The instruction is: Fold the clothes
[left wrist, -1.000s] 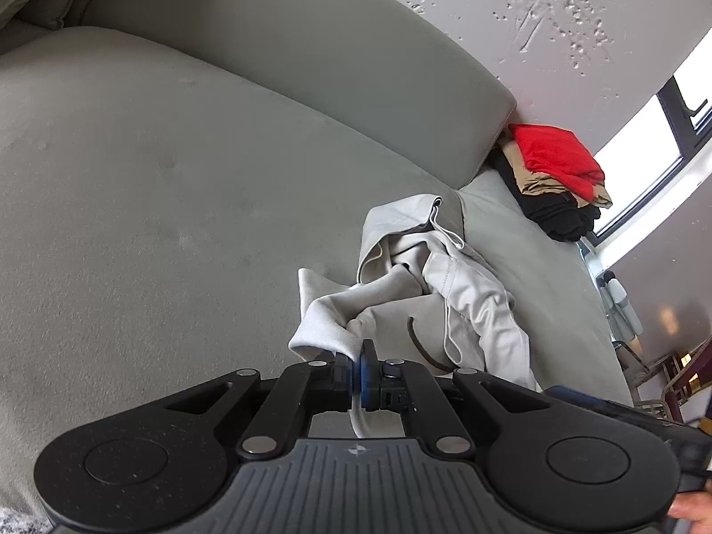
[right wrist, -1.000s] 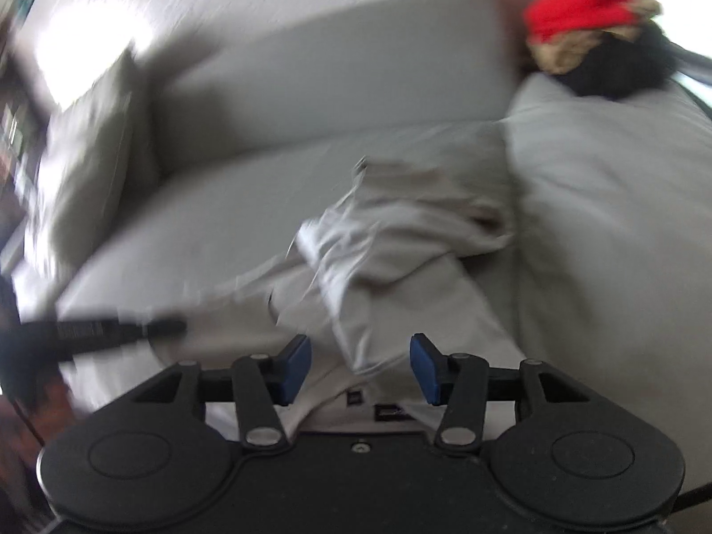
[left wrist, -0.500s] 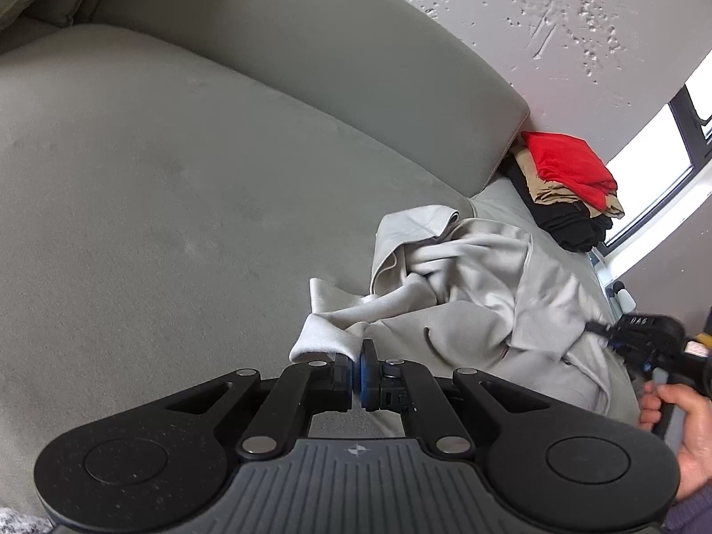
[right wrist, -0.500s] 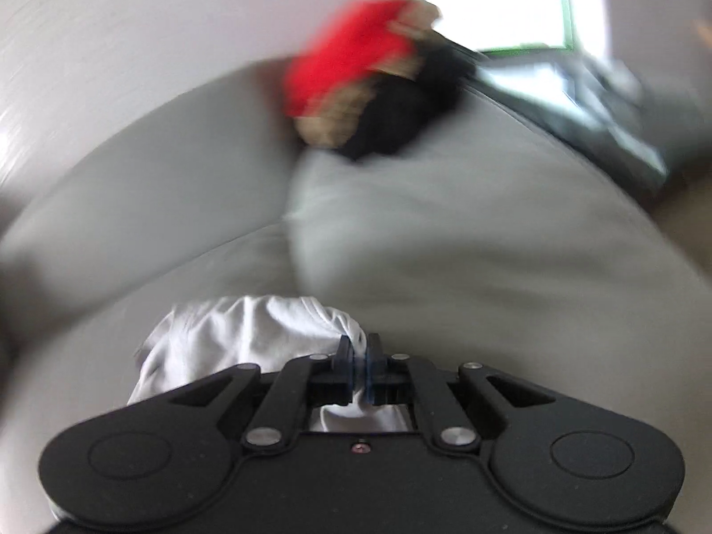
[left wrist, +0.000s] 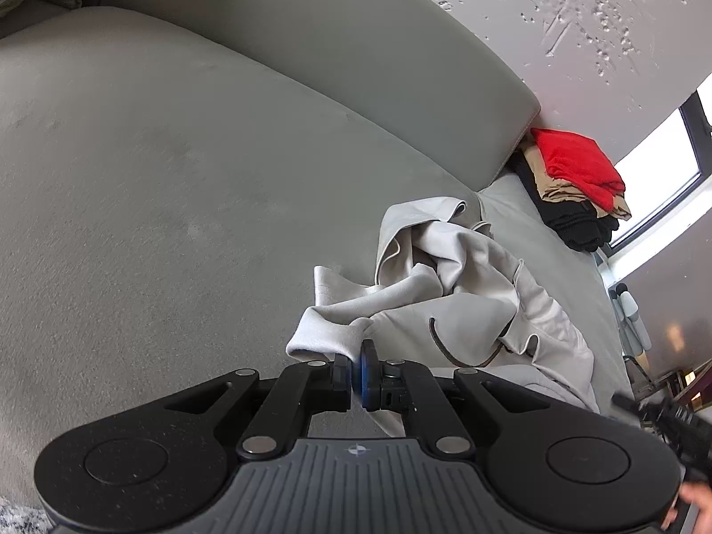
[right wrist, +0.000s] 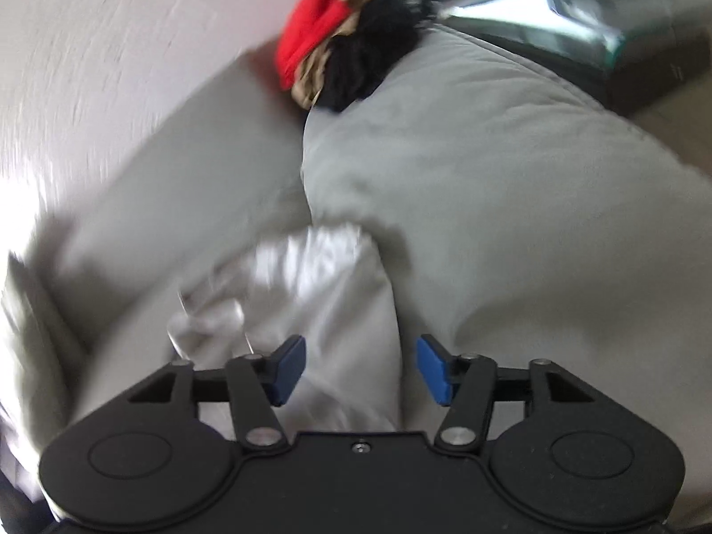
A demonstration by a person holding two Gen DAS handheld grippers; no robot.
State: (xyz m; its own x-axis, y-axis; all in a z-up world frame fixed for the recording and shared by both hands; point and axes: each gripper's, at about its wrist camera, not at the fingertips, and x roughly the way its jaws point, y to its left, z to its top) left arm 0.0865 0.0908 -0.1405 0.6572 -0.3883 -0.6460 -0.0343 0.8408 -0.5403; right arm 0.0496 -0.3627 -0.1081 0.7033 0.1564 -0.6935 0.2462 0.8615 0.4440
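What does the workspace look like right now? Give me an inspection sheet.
Surface: grey sofa, seat mostly bare.
Job's things: light grey garment, crumpled, unfolded.
Clutter: folded stack in the corner, red on top, tan and black below.
Grippers: left gripper shut on the garment's edge; right gripper open, just opened, cloth beneath, pads clear.
Cables: nothing seen.
Surroundings: textured wall, window.

Left gripper (left wrist: 356, 371) is pinched tight on a corner of the light grey garment (left wrist: 467, 302), which lies crumpled on the grey sofa (left wrist: 155, 200). A dark drawstring (left wrist: 438, 347) curls across the garment, just right of the gripper. Beyond the garment, up against the sofa backrest's end, sits a pile of clothes (left wrist: 574, 191), red on top, tan under it, black at the bottom. Right gripper (left wrist: 667, 418) pokes in at the garment's near right.
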